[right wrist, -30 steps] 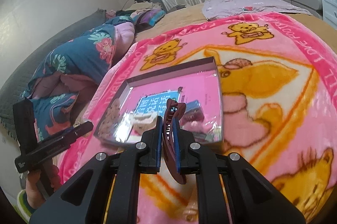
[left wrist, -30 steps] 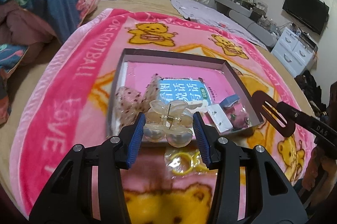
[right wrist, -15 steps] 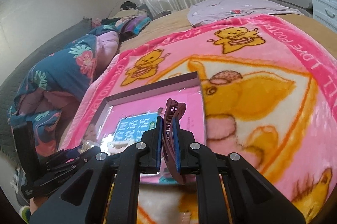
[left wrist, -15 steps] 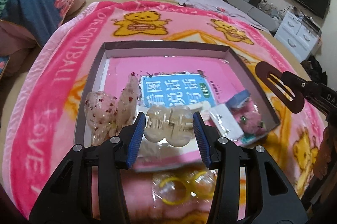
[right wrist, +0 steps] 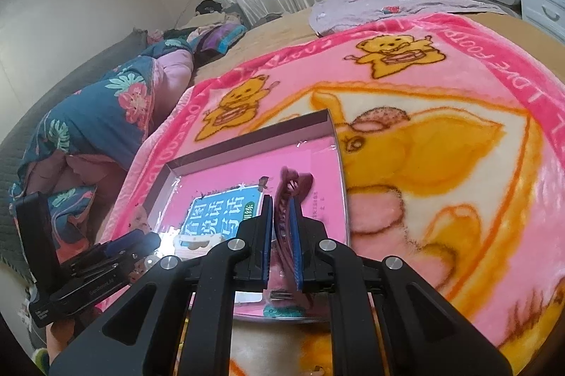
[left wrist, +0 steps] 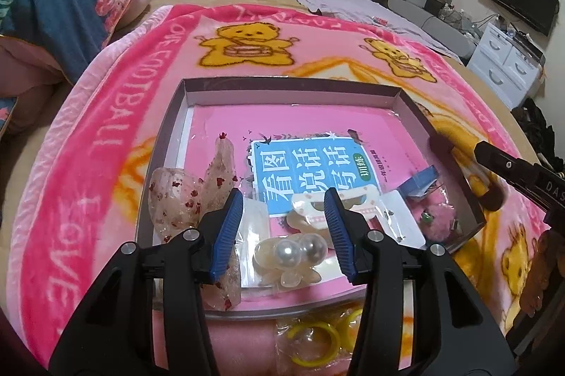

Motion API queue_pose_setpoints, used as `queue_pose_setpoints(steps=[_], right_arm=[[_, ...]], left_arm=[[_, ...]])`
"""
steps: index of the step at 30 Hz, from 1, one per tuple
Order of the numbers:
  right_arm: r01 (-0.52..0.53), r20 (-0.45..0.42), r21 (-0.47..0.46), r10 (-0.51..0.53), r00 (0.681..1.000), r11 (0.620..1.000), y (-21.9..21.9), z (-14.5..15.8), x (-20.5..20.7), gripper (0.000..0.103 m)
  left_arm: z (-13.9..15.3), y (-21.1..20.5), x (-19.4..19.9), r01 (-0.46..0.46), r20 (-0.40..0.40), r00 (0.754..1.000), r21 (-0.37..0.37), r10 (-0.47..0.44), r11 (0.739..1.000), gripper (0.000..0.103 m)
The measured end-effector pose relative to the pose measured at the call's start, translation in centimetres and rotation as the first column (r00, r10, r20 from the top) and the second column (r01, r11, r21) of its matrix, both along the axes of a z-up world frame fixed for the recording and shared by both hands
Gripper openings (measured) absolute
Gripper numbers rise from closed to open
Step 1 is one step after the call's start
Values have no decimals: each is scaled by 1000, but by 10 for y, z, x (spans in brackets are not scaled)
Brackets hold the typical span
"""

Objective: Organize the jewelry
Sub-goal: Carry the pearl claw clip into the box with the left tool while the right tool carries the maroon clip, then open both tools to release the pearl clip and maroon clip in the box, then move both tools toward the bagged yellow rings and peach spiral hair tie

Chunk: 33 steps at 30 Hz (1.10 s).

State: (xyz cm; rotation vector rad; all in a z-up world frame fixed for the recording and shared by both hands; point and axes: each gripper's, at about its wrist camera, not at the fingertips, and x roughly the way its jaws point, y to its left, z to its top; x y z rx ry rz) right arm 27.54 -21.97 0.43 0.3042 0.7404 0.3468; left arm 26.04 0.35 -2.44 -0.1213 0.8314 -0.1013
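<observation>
While the left gripper [left wrist: 284, 233] hangs over the near end of the box [left wrist: 293, 85], its fingers [left wrist: 227, 231] are spreading and nothing is pinched: the pearl hair claw [left wrist: 291, 257] lies on the box floor just below and between them, pads clear of it on both sides, its long axis roughly across the gap. Ahead of the fingers sit a cream clip [left wrist: 330, 211] and the blue-titled booklet [left wrist: 307, 169]; left of them a clear speckled bow [left wrist: 192, 199], right of them a white card [left wrist: 402, 220] and a pink fuzzy piece [left wrist: 438, 222], so the near end is crowded and the far half is open floor. Behind the fingers, outside the near wall on the blanket [left wrist: 106, 114], lie bagged yellow rings [left wrist: 317, 346]. From the right wrist view, the right gripper [right wrist: 280, 243] has its fingers [right wrist: 265, 234] pressed together on a dark red hair clip [right wrist: 291, 185], held edge-on, long axis along the fingers and poking out past the tips. It's over the near right part of the box, right wall just beside the fingers; open pink floor lies ahead and left. My read: right hand places next, and the drop spot should be forward-left, away from that wall. The left gripper shows at far left, well apart.
</observation>
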Motion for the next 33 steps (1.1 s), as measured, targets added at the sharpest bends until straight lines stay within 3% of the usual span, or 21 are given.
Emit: queue_pose_setpoints(steps=[1, 4, 7, 11, 16, 18, 21, 33], right_arm=[[-2, 8, -1, 2, 1000, 1000, 0, 2, -2, 12], [3, 38, -1, -3, 999, 1000, -3, 9, -12, 35], [0, 64, -13, 1, 998, 1000, -4, 17, -19, 43], [7, 128, -45, -1, 992, 999, -8, 30, -38, 67], [1, 176, -88, 14, 984, 996, -9, 42, -60, 82], [-4, 181, -98, 22, 983, 995, -10, 43, -68, 84], [-22, 178, -108, 41, 983, 994, -9, 45, -82, 84], [-88, 142, -204, 118, 983, 975, 6, 34, -122, 85]], left_arm=[[2, 0, -1, 1, 4, 1000, -1, -1, 1000, 41], [6, 0, -4, 3, 10, 1000, -6, -3, 1000, 43], [13, -1, -9, 7, 21, 1000, -10, -7, 1000, 46], [25, -1, -16, 9, 44, 999, -12, -9, 1000, 56], [44, -4, -32, 13, 92, 996, -6, -12, 1000, 69], [49, -5, -39, 14, 108, 994, 4, -14, 1000, 83], [56, -6, -52, 12, 130, 991, 19, -14, 1000, 91], [55, 6, -90, -27, 109, 994, 20, 25, 999, 93]])
